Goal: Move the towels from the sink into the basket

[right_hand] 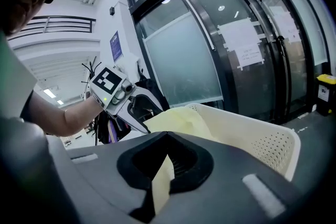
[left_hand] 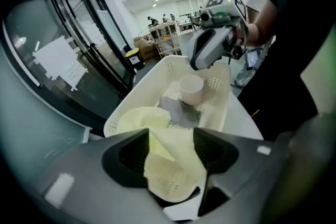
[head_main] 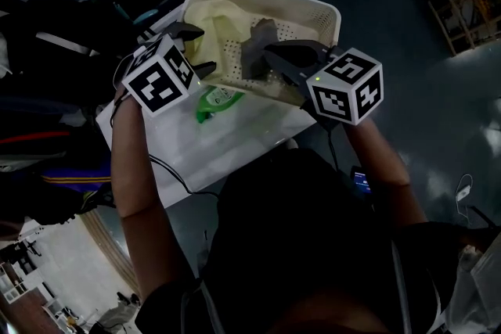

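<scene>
A white perforated basket [head_main: 313,8] stands on a white table [head_main: 211,156]. A pale yellow towel [head_main: 215,19] lies in its left half and hangs over the near rim. My left gripper [head_main: 196,49] is at that rim, shut on a bunched fold of the yellow towel [left_hand: 168,165]. My right gripper [head_main: 270,62] is beside it on the right, shut on a thin edge of the same towel [right_hand: 160,176]. A grey towel [left_hand: 178,110] and a pale cup-shaped thing [left_hand: 191,89] lie further inside the basket [left_hand: 139,92]. No sink is in view.
A green item [head_main: 211,102] lies on the table just in front of the basket. Dark floor surrounds the table, and a glass door wall [right_hand: 236,44] stands behind the basket [right_hand: 268,144]. Cables hang at the table's left edge.
</scene>
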Demonstrator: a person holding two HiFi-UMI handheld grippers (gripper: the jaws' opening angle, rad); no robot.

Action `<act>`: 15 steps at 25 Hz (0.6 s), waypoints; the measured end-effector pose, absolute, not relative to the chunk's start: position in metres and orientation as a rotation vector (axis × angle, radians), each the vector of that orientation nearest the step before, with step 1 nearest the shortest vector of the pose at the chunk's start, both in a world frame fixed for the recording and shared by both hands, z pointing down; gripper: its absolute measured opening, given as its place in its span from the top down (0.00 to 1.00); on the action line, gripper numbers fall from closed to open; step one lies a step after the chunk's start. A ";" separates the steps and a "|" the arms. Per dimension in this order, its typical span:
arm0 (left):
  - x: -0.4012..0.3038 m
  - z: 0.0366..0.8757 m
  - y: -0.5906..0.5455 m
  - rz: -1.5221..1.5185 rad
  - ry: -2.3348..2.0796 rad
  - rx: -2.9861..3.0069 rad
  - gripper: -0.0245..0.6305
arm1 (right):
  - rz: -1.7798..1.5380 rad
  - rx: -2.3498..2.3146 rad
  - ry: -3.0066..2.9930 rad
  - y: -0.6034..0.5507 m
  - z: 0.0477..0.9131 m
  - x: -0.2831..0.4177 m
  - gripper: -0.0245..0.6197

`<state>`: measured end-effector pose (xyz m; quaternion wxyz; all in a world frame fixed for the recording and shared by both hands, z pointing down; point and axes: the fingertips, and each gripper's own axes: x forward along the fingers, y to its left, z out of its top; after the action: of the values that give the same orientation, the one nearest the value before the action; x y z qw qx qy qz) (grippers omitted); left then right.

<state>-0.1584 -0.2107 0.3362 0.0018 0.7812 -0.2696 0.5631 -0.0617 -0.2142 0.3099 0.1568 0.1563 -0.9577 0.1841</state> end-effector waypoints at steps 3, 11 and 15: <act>-0.164 0.325 -0.221 1.810 -0.934 2.469 0.55 | 0.525 0.449 -2.738 -0.215 0.310 -0.061 0.96; -0.162 0.304 -0.239 1.621 -1.155 2.563 0.57 | 0.531 0.462 -2.733 -0.219 0.312 -0.063 0.96; -0.157 0.303 -0.241 1.225 -1.316 2.591 0.69 | 0.536 0.469 -2.728 -0.220 0.313 -0.063 0.96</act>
<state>-0.1569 -0.2408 0.3026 -0.0062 0.8215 -0.4173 0.3885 -0.0629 -0.2197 0.3127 0.1603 0.1642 -0.9551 0.1877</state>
